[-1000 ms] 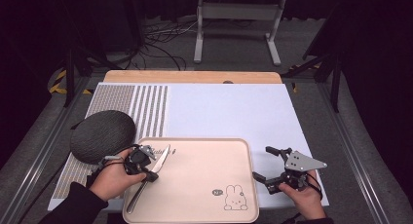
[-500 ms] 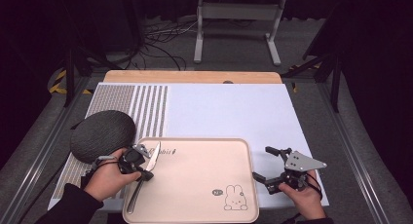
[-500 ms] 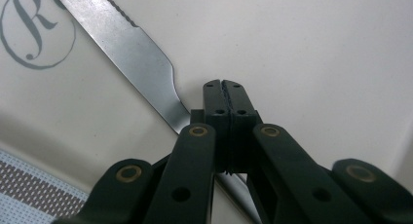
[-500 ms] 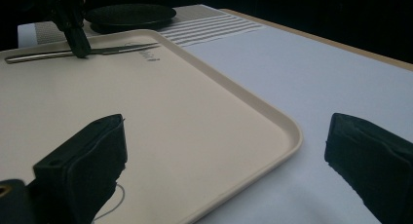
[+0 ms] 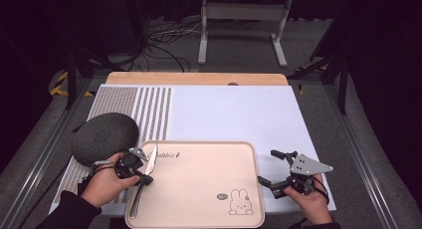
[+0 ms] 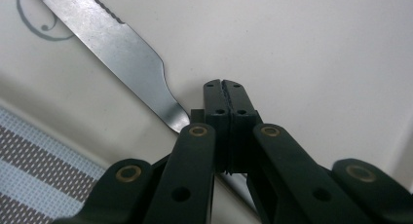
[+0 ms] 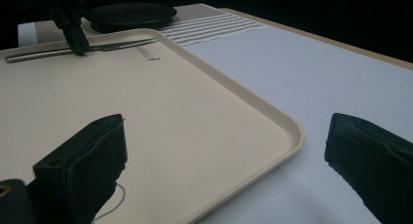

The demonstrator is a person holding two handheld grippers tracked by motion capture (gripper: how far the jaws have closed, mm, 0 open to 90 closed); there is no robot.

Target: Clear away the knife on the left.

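Note:
A steel table knife lies flat along the left edge of a beige tray, blade pointing away from me. My left gripper sits over the knife's neck. In the left gripper view its jaws are pressed together above the knife, with nothing visible between them. My right gripper rests on the white mat just off the tray's right edge, jaws wide apart and empty. From the right gripper view, the tray rim runs between its jaws, and the left gripper touches the knife far off.
A dark round mat lies left of the tray on a striped placemat. A white table mat covers the table behind the tray. A rabbit drawing marks the tray's near right corner.
My left gripper has shifted a little to the left, and the knife's blade end has swung slightly left with it. The right gripper has stayed still.

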